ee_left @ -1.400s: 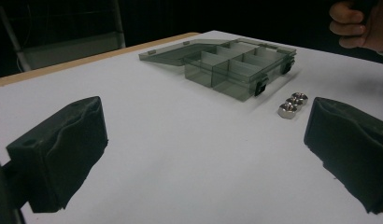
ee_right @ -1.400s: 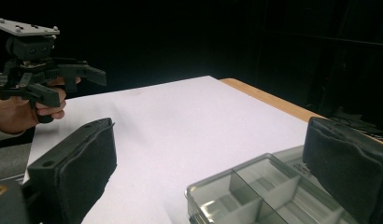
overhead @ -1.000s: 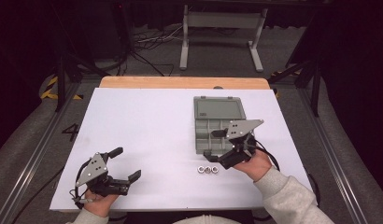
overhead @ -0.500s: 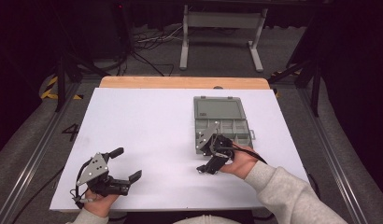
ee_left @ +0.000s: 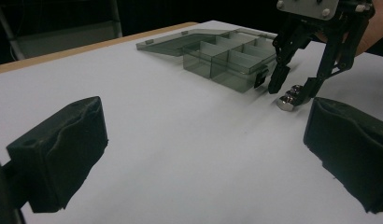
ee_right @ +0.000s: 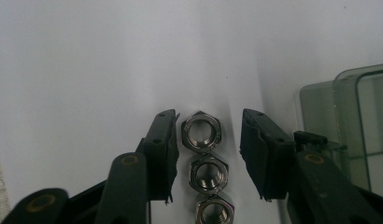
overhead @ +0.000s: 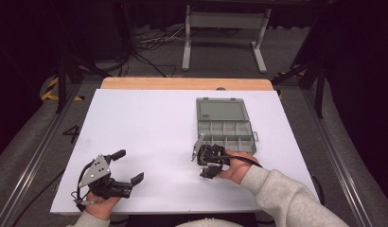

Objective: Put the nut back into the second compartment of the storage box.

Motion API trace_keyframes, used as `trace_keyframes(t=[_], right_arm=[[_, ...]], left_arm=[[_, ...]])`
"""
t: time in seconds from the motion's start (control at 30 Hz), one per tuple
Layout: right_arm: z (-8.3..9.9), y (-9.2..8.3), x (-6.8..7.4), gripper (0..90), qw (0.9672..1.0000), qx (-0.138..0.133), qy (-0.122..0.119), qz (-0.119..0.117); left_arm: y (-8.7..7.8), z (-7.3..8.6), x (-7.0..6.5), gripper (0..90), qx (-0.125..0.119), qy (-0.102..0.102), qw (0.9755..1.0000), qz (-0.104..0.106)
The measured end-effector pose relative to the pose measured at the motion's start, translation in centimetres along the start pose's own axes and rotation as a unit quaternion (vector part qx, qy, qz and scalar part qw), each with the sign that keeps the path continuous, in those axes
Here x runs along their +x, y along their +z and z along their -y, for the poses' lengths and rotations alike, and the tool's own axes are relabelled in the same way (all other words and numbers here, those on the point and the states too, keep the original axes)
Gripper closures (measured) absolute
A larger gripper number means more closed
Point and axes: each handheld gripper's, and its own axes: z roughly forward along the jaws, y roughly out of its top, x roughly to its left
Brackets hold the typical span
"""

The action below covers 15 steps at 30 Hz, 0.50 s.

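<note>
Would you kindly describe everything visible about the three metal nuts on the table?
The three shiny silver hexagonal metal nuts lie flat on the white table, threaded holes facing up, in a touching row beside the grey plastic compartment box. The right tongs straddle the row, open, jaws either side without touching.

Three nuts in a row — just before the organizer box.

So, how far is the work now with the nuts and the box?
Done: the grey compartment box lies open on the table, its visible compartments look empty. In hand: the right hand-held gripper is open, its jaws either side of the row of three hex nuts, none gripped yet. The left hand-held gripper is open, apart from them. Left, probably: gripping each nut and placing it in the box.
</note>
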Motion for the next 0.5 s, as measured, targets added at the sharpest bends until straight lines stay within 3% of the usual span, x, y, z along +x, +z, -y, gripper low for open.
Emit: trace_keyframes(t=[0.2,0.3,0.5], right_arm=[[-0.3,0.6,0.0,69.5,0.9998,0.018,-0.001,-0.008],[-0.4,0.6,0.1,70.3,0.9997,0.020,-0.003,-0.010],[-0.5,-0.8,0.0,70.4,1.0000,-0.007,0.000,-0.004]], left_arm=[[-0.1,-0.1,0.1,0.6,0.003,0.003,1.0000,-0.001],[-0.1,-0.1,0.2,0.7,0.001,0.000,1.0000,-0.002],[-0.1,0.0,0.2,0.7,0.002,0.000,1.0000,-0.001]])
